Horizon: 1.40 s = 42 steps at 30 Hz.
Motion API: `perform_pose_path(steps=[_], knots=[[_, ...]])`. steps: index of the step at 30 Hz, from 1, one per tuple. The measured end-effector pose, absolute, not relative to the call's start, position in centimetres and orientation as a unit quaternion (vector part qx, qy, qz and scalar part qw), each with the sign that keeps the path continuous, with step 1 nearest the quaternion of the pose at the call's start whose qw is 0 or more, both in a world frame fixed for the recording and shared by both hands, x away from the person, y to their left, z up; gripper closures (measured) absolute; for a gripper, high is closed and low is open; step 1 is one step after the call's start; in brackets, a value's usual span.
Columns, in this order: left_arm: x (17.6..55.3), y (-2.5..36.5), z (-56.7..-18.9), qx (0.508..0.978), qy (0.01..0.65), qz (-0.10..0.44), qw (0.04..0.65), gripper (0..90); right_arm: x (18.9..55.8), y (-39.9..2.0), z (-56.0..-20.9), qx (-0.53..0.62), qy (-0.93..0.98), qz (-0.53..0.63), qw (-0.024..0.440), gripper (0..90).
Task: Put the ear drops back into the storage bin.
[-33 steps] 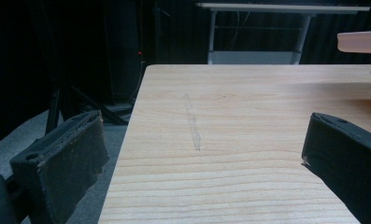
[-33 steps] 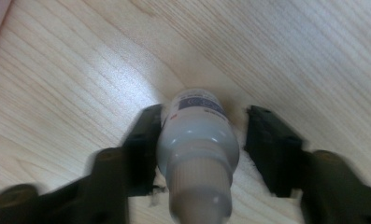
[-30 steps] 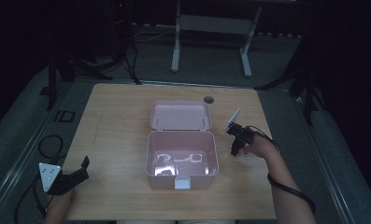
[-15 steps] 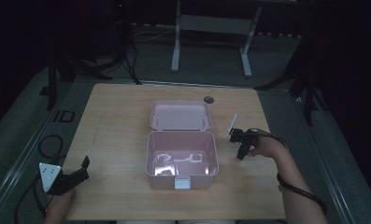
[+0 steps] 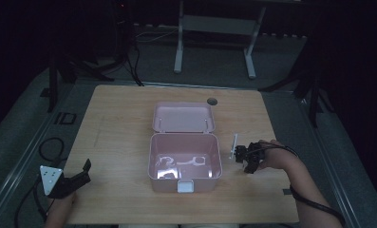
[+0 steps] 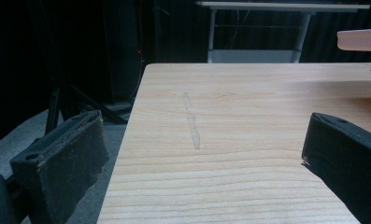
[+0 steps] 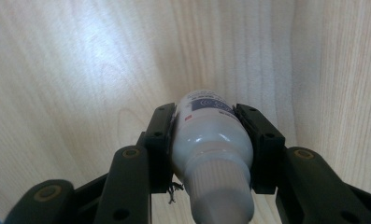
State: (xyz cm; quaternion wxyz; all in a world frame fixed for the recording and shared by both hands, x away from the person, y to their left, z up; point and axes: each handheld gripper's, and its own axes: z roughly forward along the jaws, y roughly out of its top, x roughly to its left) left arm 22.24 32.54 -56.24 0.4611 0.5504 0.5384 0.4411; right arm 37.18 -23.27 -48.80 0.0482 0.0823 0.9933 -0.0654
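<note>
A pink box point(image 5: 185, 162) stands open mid-table, its lid point(image 5: 183, 117) laid back behind it. Inside lie pale items, too glary to identify. My right gripper point(image 5: 247, 158) hovers just right of the box over the wood. In the right gripper view it point(image 7: 206, 123) is shut on a small white bottle point(image 7: 210, 140) with a blue label and a ribbed neck, its bottom pointing at the tabletop. My left gripper point(image 5: 77, 178) rests at the table's front left corner. Its jaws stand wide apart in the left gripper view point(image 6: 206, 154), with only bare wood between them.
The wooden table point(image 5: 119, 133) has a round cable hole point(image 5: 212, 101) at its back edge. Cables point(image 5: 48, 147) lie on the grey floor at left. A metal frame point(image 5: 214, 23) stands beyond the table. The box lid's edge point(image 6: 360, 39) shows in the left gripper view.
My right gripper has moved with the bottle down and toward the front, away from beside the lid to the box's right side. The left gripper has stayed put.
</note>
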Motion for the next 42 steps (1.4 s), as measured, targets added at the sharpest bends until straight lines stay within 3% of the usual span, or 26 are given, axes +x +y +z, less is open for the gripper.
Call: perform_pose_path(steps=[9,19,42], knots=[[22.3,32.5,-56.2,0.551,0.538,0.441,0.46,0.3,34.8,-23.0,-48.2,0.004,0.998,-0.049,0.046,59.5],[22.2,32.5,-56.2,0.551,0.539,0.441,0.461,0.3,34.5,-22.5,-46.8,0.0,0.998,-0.048,0.048,59.6],[22.2,32.5,-56.2,0.552,0.538,0.441,0.46,0.3,33.4,-19.9,-38.3,-0.007,0.996,-0.054,0.069,59.6]])
